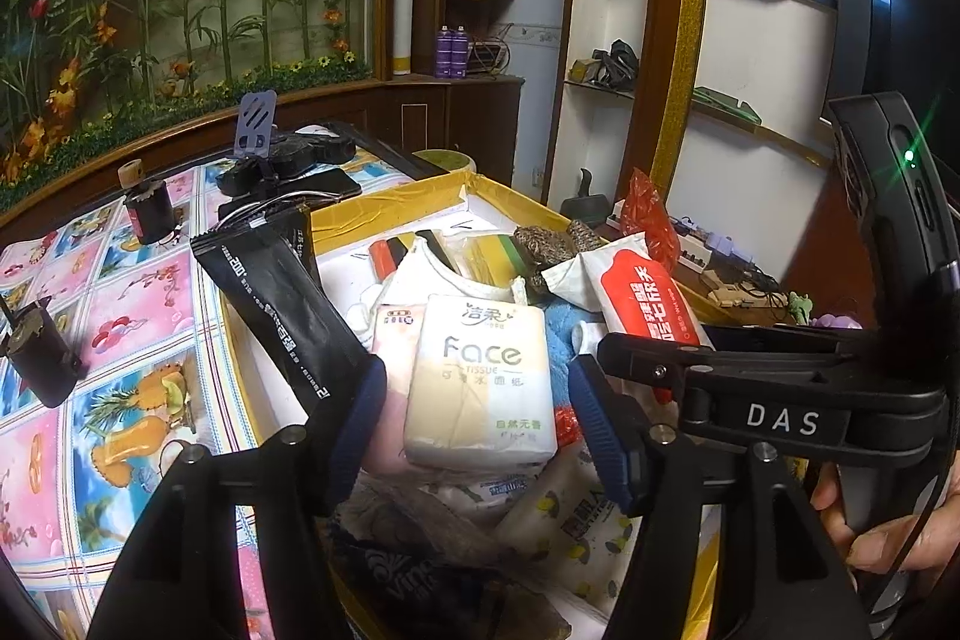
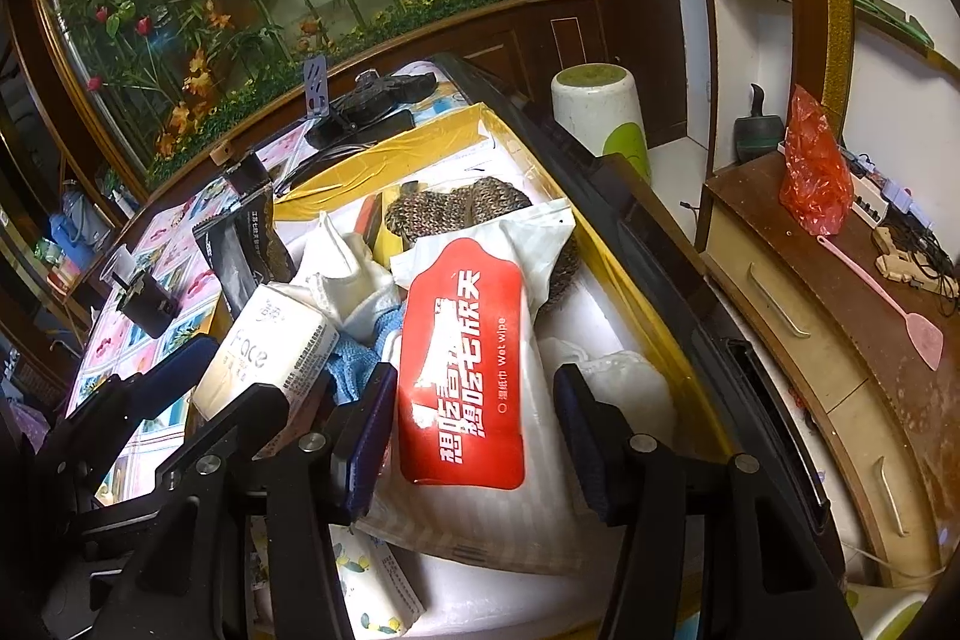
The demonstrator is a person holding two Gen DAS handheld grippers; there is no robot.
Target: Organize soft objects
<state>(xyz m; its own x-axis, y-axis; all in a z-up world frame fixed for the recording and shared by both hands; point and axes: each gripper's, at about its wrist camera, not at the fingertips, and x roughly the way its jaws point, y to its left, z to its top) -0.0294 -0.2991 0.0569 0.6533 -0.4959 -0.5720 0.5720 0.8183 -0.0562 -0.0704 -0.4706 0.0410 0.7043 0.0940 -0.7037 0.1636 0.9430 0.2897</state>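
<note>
The worktop (image 1: 150,292) wears a cloth printed with pink flowers and fruit drinks. Along its right edge sits a yellow-rimmed box (image 1: 384,202) heaped with soft packs. At the far edge lie a black phone (image 1: 300,193) and a purple stand (image 1: 257,124). 2 small dark cylindrical holders (image 1: 150,217) stand well apart toward the left edge

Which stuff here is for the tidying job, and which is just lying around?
For the job: Face tissue pack, red wet wipes pack, black packet, knitted thing, yellow box.
Just lying around: red plastic bag, pink fly swatter, phone.
</note>
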